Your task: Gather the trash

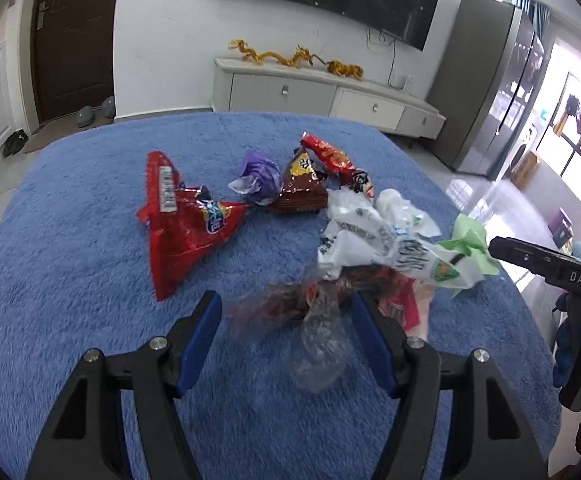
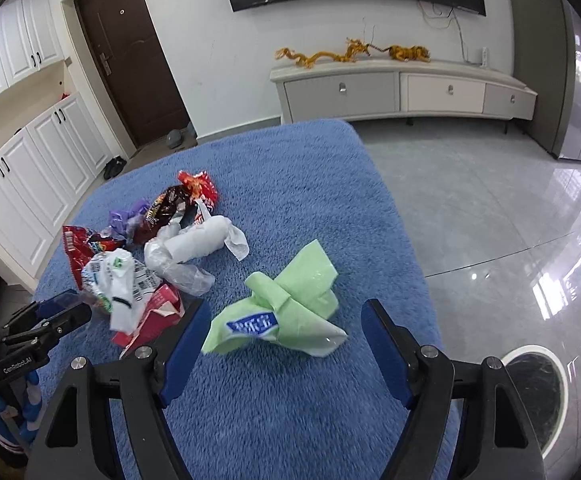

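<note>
Trash lies on a blue fluffy cloth [image 1: 70,240]. My left gripper [image 1: 286,308] is open around a clear and dark crumpled wrapper [image 1: 310,312], which looks blurred. Beyond it lie a large red snack bag [image 1: 182,228], a purple wrapper [image 1: 260,176], a brown snack bag [image 1: 302,188], a red wrapper [image 1: 330,154] and a white printed bag [image 1: 382,248]. My right gripper [image 2: 286,320] is open with a light green wrapper [image 2: 286,312] between its fingers. A white wad in clear plastic [image 2: 198,244] lies past it.
A bin with a dark liner [image 2: 538,396] stands on the tiled floor at the cloth's right. The right gripper shows at the right in the left wrist view [image 1: 550,268]; the left gripper shows at the left in the right wrist view [image 2: 46,328]. A TV cabinet [image 2: 402,88] lines the far wall.
</note>
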